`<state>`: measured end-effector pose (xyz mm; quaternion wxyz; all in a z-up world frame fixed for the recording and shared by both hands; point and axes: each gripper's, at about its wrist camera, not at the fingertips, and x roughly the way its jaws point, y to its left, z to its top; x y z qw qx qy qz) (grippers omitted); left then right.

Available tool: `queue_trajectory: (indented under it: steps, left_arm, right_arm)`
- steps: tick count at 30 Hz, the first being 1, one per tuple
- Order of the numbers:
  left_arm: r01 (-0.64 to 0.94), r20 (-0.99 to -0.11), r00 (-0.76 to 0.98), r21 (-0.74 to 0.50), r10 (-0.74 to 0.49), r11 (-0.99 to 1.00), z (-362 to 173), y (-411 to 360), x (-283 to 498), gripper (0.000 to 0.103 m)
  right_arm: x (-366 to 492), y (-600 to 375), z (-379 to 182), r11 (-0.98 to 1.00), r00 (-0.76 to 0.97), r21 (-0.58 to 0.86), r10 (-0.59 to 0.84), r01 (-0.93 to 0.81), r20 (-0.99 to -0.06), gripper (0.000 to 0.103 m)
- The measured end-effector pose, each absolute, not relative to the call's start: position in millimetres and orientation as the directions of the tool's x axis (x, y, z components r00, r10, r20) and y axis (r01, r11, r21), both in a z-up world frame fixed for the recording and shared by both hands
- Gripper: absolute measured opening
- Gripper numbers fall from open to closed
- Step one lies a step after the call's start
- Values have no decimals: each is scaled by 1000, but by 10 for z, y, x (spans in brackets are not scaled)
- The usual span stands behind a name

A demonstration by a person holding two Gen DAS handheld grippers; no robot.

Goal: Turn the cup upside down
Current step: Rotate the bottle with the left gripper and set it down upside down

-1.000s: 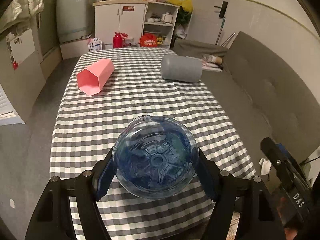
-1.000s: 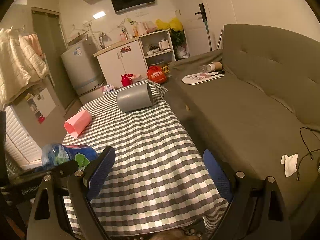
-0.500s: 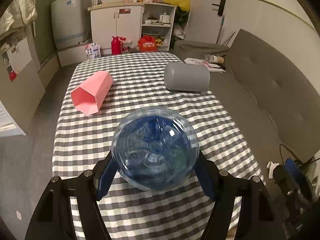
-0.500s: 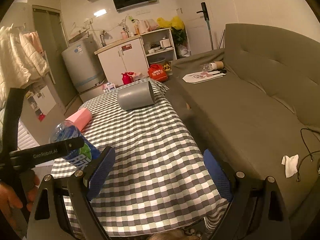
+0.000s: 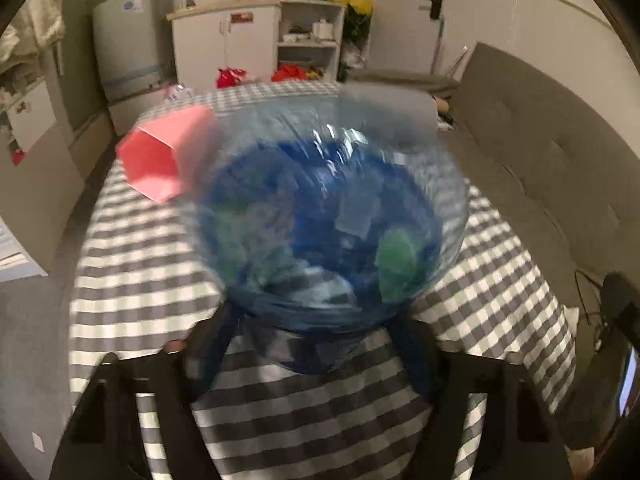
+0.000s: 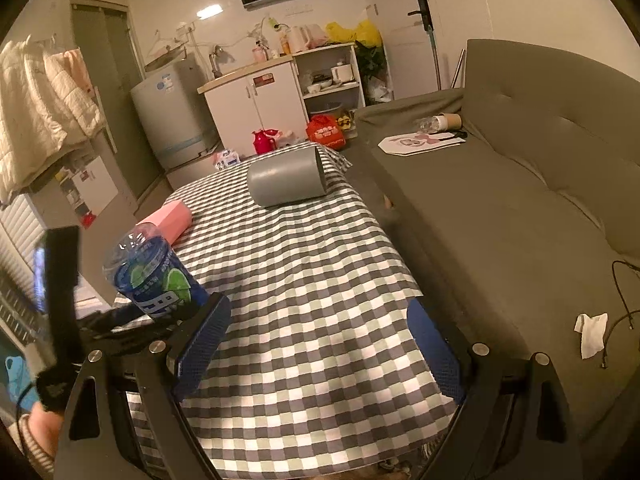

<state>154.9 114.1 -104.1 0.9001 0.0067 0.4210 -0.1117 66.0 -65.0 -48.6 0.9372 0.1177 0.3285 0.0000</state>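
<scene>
My left gripper (image 5: pixel 316 344) is shut on a clear blue plastic cup (image 5: pixel 332 216) with a blue and green label. The cup is blurred and fills the middle of the left wrist view, its base toward the camera. In the right wrist view the same cup (image 6: pixel 154 276) is tilted with its base up and to the left, above the near left part of the checked table (image 6: pixel 304 288). My right gripper (image 6: pixel 316 336) is open and empty over the table's near edge.
A pink hexagonal cup (image 5: pixel 164 162) lies on its side at the table's left, also in the right wrist view (image 6: pixel 168 220). A grey cup (image 6: pixel 288 178) lies on its side at the far end. A grey sofa (image 6: pixel 520 208) borders the table's right side.
My left gripper has lifted and turned the blue cup, bringing its base up and closer to the camera. The right gripper has stayed almost still.
</scene>
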Motion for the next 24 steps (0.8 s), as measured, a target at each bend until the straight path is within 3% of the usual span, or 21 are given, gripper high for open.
queue_trajectory:
  steps: [8,12,15,24]
  left_arm:
    - [216,-739,635,-109,-224,970,-1077,1093,1560,70]
    - [212,-768,602,-114,-221,971,-1122,1175,1476,86]
    - [206,-785,576,-129,-227,970,-1070,1270,1345,86]
    - [161,-676,714,-92,-180,983,-563,1569,607,86]
  right_arm:
    - [692,-636,-499,974,777,214,78,75,-625,90]
    - [692,-633,-487,976,778,210,84,63,-622,90]
    - [635,-631,-414,976,801,213,90,48,-592,90]
    - [382,-431,-165,979,839,185,168,-83,-517,90]
